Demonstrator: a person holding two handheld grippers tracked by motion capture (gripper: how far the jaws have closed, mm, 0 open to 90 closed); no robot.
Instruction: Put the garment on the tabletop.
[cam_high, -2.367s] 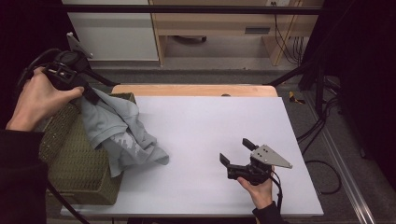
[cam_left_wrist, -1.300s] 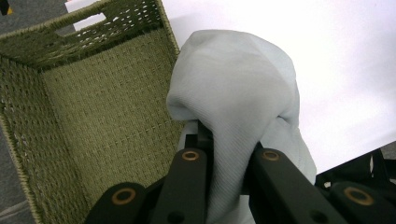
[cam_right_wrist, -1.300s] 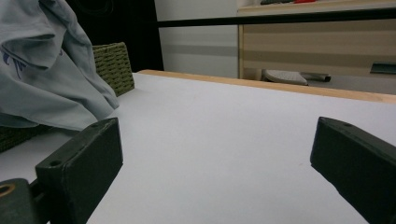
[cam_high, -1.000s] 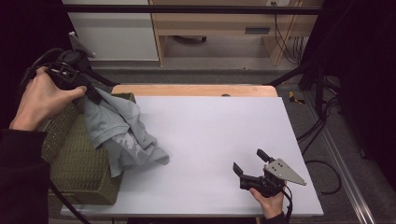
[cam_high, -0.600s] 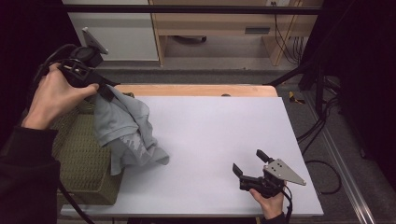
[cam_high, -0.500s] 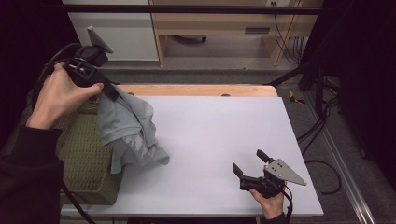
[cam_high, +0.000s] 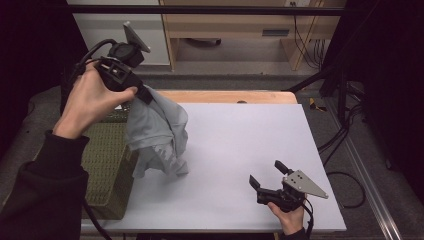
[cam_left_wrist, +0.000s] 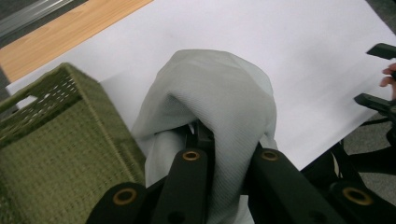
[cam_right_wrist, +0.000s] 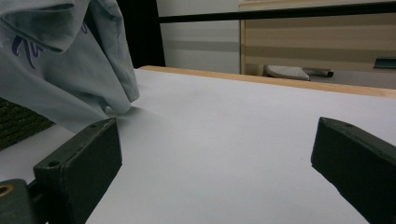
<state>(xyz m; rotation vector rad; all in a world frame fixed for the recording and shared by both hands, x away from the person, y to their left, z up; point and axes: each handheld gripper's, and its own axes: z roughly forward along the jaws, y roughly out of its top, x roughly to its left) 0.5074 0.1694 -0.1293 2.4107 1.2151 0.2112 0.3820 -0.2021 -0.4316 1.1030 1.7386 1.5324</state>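
The left gripper (cam_high: 142, 95) is clamped tight on a fold of the pale grey cotton garment (cam_high: 157, 132), which hangs below its jaws, its lower hem trailing on the white table top (cam_high: 240, 145) just beside the olive woven basket (cam_high: 105, 165). To do this lift well, carry the cloth high enough that the hem clears the basket rim, then swing it toward the open table, slowly, so the fold does not slip. The right gripper (cam_high: 265, 177) rests with jaws wide apart and nothing between them, well away, ready to catch a free edge.
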